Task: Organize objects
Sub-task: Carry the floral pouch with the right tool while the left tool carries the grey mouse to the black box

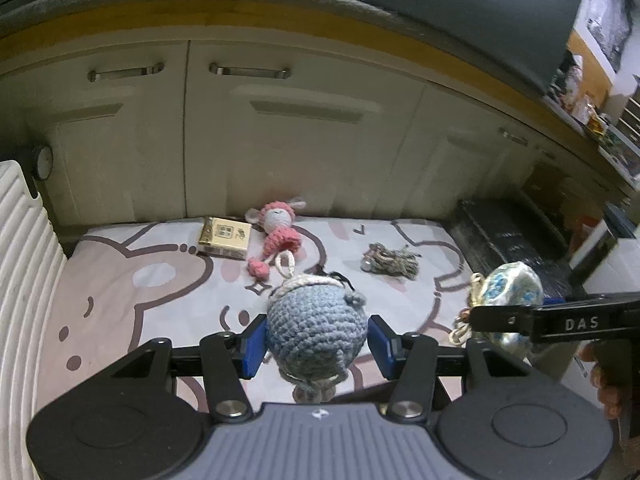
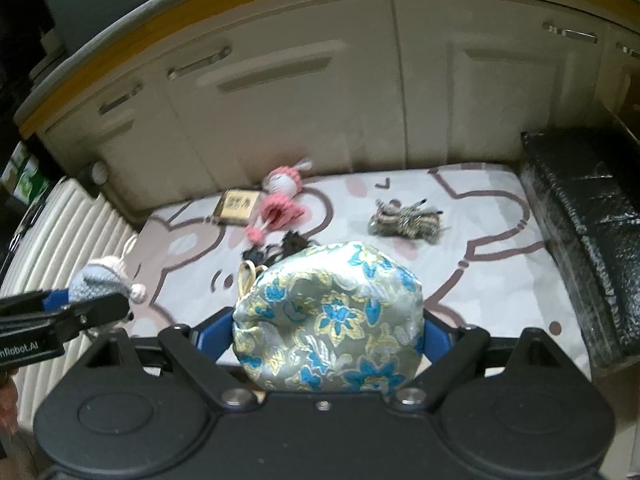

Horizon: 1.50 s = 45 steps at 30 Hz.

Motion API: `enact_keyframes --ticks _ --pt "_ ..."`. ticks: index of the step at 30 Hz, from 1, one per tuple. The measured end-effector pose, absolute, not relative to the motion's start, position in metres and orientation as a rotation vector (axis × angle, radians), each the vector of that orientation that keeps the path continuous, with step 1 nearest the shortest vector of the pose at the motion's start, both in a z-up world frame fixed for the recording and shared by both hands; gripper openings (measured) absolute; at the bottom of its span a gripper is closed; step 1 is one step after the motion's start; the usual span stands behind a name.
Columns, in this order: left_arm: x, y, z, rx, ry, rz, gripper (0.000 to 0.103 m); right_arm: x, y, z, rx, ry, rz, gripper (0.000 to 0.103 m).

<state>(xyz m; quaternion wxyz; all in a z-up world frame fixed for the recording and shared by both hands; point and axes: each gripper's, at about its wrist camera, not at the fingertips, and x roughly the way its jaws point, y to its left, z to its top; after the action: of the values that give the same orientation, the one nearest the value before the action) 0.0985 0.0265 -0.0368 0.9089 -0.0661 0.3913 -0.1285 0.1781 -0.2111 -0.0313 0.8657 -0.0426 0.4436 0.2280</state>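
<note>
Beneath me lies the pale mat printed with cartoon rabbits (image 2: 500, 264), spread before cream cupboard doors (image 1: 300, 140). My right gripper (image 2: 328, 336) is clamped on the largest thing, a plump satin drawstring pouch with blue and yellow flowers (image 2: 328, 320), held above the mat, its cord end to the left. My left gripper (image 1: 316, 340) is clamped on a blue-grey crocheted doll (image 1: 316, 324), its long axis running away from me. I judge both are mid-carry; next each needs a resting place. The pink crocheted rabbit (image 1: 276, 236), tan box (image 1: 224, 238) and yarn bundle (image 1: 390, 262) remain on the mat.
</note>
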Motion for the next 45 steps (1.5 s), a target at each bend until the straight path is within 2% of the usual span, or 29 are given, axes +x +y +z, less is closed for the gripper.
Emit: enact_keyframes --ticks 18,31,45 --pt "0.038 0.007 -0.044 -0.001 0.873 -0.3 0.054 0.134 -0.194 -0.07 -0.252 1.139 0.622 0.093" --pt "0.03 0.0 -0.061 0.061 0.929 -0.328 0.054 0.111 -0.166 -0.11 -0.385 1.297 0.713 0.093" --pt "0.034 -0.005 -0.076 0.077 0.997 -0.337 0.054 0.1 -0.157 -0.118 -0.484 1.285 0.695 0.101"
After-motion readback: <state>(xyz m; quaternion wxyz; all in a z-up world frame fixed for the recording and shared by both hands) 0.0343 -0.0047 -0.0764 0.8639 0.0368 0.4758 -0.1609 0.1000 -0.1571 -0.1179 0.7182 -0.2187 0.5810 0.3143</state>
